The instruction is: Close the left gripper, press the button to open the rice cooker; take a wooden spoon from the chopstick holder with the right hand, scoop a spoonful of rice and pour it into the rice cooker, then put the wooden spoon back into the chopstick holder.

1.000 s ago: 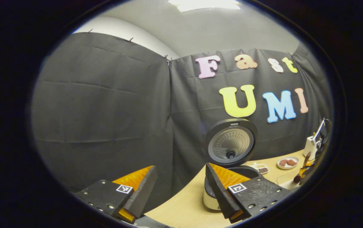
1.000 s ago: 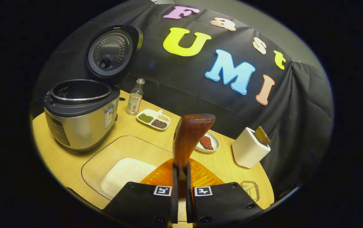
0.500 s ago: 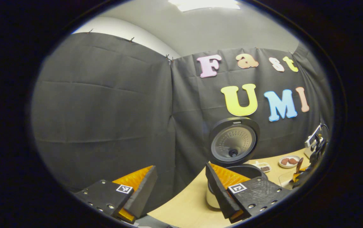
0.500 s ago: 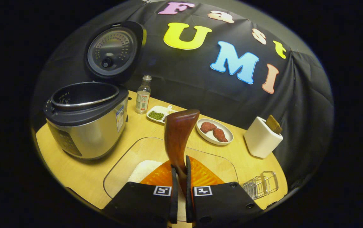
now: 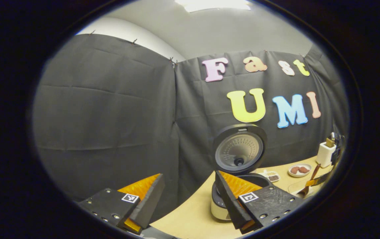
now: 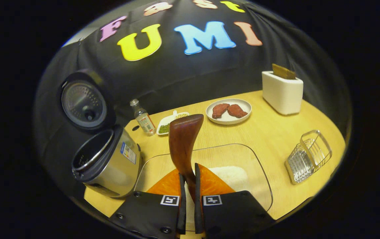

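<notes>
Right gripper: jaws pinching the wooden spoon handle above the rice.
Left gripper: jaws spread, holding nothing.
Rice cooker: lid raised, standing on the tabletop.

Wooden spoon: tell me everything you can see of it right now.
The wooden spoon is dark reddish-brown with a glossy finish. Its handle is pinched between both fingers of the right claw, and it rises from them with its broad bowl end uppermost, tilted slightly. It hangs over the clear glass tray of white rice. No rice shows on it. In the left gripper view it appears small at the far right.
</notes>
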Demonstrator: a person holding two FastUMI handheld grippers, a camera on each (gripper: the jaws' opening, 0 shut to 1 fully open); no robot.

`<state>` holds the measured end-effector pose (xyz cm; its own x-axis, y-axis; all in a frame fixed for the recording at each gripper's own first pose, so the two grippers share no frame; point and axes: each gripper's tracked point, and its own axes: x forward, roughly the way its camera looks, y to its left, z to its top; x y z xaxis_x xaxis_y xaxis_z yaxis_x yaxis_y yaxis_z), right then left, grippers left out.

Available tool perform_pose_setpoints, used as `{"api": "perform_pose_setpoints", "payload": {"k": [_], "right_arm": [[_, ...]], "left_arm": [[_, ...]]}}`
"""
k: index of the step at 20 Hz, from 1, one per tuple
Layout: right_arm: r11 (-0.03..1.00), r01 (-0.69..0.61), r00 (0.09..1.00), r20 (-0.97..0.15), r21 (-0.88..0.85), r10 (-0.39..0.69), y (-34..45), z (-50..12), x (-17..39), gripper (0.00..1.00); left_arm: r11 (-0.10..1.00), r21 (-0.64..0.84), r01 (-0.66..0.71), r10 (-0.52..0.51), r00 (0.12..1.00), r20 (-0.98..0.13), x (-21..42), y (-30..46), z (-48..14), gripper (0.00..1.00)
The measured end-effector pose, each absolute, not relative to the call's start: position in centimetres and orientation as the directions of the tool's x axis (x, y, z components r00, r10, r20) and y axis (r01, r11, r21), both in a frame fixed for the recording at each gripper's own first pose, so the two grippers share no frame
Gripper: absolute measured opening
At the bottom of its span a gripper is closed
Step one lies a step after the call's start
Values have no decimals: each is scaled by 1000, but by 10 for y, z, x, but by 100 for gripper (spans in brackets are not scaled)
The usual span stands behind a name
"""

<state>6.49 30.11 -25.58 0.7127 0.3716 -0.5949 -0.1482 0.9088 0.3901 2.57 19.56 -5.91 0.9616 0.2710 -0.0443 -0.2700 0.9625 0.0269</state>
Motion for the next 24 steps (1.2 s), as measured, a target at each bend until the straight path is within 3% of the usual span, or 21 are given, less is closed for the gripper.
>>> {"api": "perform_pose_setpoints", "payload": {"k": [5, 11, 18, 24], "right_arm": [[785, 27, 677, -589, 619, 442, 279, -264, 68, 8], [606, 168, 686, -533, 778, 495, 257, -250, 72, 12], [407, 232, 720, -437, 884, 540, 249, -208, 86, 12], [279, 217, 713, -347, 935, 609, 288, -165, 97, 12]], "left_arm": [[968, 43, -248, 250, 968, -34, 31, 187, -50, 92], [972, 56, -229, 230, 973, -22, 33, 178, -40, 92], [973, 34, -227, 228, 973, -26, 30, 176, -45, 92], [965, 23, -263, 264, 964, -27, 24, 196, -48, 92]]}}
